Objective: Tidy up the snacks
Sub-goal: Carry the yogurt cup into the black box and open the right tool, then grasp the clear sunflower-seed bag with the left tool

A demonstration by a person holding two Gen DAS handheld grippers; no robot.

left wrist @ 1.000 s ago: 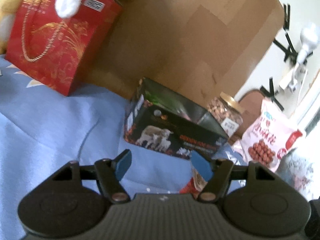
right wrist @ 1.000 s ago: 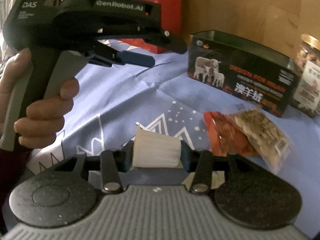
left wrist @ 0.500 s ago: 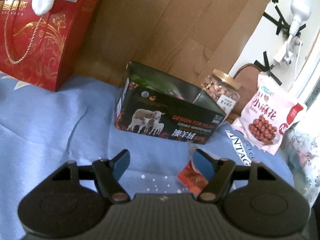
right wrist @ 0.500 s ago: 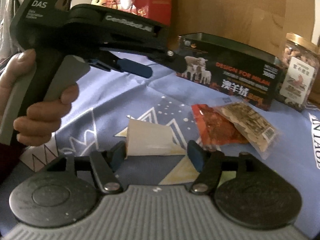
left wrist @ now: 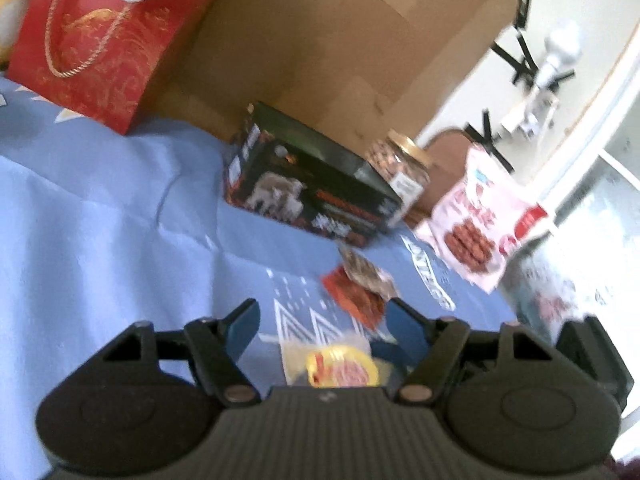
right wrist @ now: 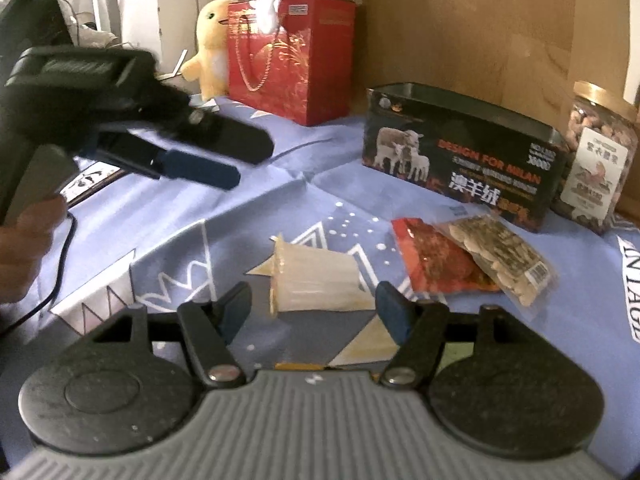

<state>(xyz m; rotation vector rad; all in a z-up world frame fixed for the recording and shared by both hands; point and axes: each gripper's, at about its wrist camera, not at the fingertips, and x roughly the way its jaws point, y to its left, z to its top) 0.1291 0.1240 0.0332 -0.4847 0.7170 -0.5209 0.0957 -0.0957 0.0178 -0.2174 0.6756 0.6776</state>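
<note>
1. Although spread, the right gripper (right wrist: pixel 312 304) has a pale cup (right wrist: pixel 316 282) lying between its pads, unpinched.
2. Spread too, the left gripper (left wrist: pixel 320 320) is blurred; a yellow-labelled snack (left wrist: pixel 340 370) is half hidden beneath it.
3. Two flat packets (right wrist: pixel 472 256) are seen overlapping near the black tin (right wrist: pixel 460 152).

A red gift bag (right wrist: pixel 292 60) with a gold cord handle stands at twelve o'clock on the blue patterned cloth (right wrist: pixel 280 184). A yellow plush chick (right wrist: pixel 210 46) sits just beside it at eleven o'clock, before a large cardboard box (right wrist: pixel 480 20).
</note>
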